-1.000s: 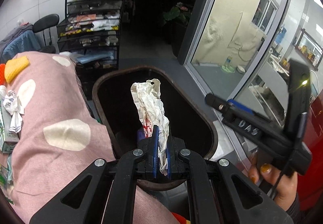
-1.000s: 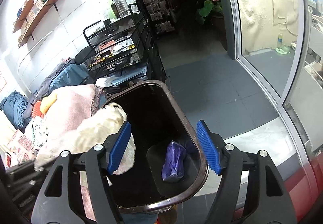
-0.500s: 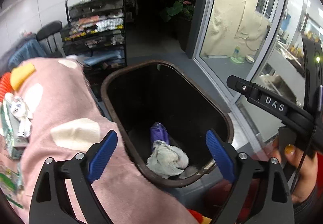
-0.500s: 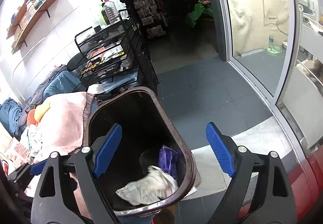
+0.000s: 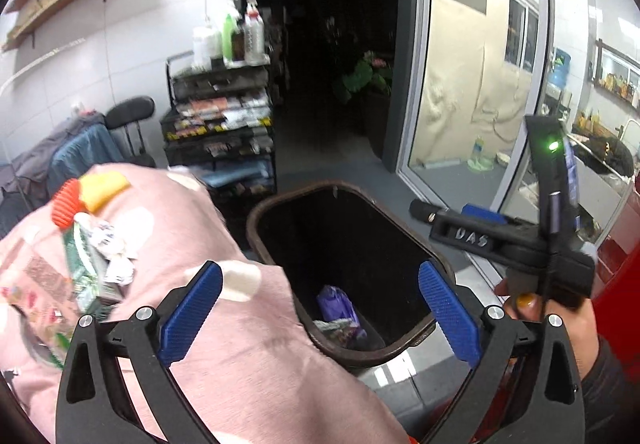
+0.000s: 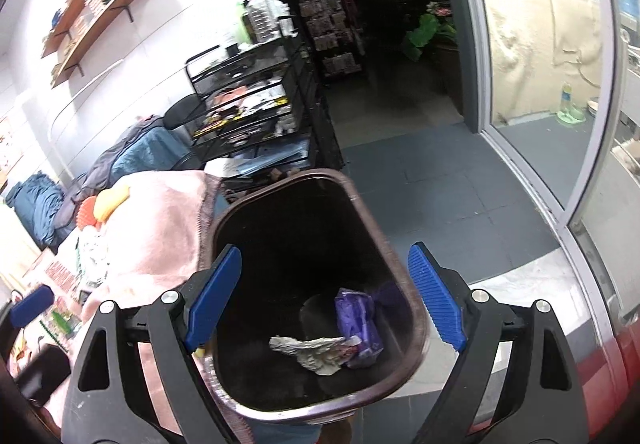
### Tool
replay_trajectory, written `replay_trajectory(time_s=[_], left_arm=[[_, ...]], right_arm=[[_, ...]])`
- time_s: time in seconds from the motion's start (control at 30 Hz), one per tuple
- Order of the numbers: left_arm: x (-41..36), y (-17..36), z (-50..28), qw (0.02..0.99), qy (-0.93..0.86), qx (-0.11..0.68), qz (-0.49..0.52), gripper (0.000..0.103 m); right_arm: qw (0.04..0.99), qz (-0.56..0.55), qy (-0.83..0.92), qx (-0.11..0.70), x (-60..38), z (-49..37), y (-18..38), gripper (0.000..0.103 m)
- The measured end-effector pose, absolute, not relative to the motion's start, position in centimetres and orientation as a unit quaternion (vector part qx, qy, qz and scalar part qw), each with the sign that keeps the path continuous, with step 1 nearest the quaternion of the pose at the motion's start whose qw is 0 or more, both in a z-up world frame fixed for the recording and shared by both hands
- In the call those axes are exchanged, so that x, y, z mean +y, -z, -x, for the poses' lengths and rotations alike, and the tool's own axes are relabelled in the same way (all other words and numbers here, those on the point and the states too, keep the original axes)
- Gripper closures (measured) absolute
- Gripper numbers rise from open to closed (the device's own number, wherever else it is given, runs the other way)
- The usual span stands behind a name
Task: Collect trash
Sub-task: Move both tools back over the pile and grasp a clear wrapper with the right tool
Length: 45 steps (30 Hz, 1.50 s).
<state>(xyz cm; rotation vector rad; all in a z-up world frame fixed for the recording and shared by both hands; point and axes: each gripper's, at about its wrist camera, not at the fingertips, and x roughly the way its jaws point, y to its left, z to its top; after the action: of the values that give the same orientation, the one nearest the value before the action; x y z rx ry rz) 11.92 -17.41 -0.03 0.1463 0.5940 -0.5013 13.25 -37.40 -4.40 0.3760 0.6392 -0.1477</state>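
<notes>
A dark brown trash bin (image 5: 256, 232) (image 6: 416, 328) stands on the floor beside a table under a pink cloth (image 5: 240, 344). Inside it lie a crumpled white paper wrapper (image 6: 316, 352) (image 5: 334, 325) and a purple packet (image 6: 358, 324) (image 5: 338, 304). My left gripper (image 5: 318, 318) is open and empty above the bin's near rim and the cloth. My right gripper (image 6: 326, 296) is open and empty over the bin; its body also shows in the left wrist view (image 5: 500, 240). More trash lies on the cloth: a green box (image 5: 84, 268) and crumpled white paper (image 5: 114, 252).
A yellow and orange item (image 5: 90, 191) lies at the cloth's far end. A black wire rack (image 5: 222, 131) with bottles on top stands behind the table, beside a chair with clothes (image 5: 84, 151). A glass door (image 5: 472, 83) and grey floor (image 6: 420, 179) lie to the right.
My left gripper opened and dropped the white wrapper into the bin, then drew back and left over the pink cloth. My right gripper stayed open over the bin.
</notes>
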Motion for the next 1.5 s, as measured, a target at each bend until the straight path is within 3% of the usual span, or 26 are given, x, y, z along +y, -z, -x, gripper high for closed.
replay_trajectory(time_s=[0.63, 1.37, 1.47, 1.5], left_arm=[[-6.5, -0.5, -8.2, 0.959, 0.132, 0.252, -0.011, 0.006], [9.0, 3.3, -6.9, 0.946, -0.023, 0.305, 0.108, 0.006], [9.8, 3.8, -6.9, 0.944, -0.025, 0.309, 0.113, 0.008], [10.0, 3.9, -6.9, 0.943, -0.024, 0.31, 0.115, 0.008]], right_arm=[[0.935, -0.134, -0.067, 0.322, -26.0, -14.5, 3.4, 0.012], [0.878, -0.013, -0.291, 0.379, -7.6, -15.6, 3.5, 0.01], [0.874, 0.013, -0.293, 0.388, -5.5, -15.9, 3.9, 0.014], [0.871, 0.019, -0.295, 0.393, -4.9, -16.3, 4.1, 0.02]])
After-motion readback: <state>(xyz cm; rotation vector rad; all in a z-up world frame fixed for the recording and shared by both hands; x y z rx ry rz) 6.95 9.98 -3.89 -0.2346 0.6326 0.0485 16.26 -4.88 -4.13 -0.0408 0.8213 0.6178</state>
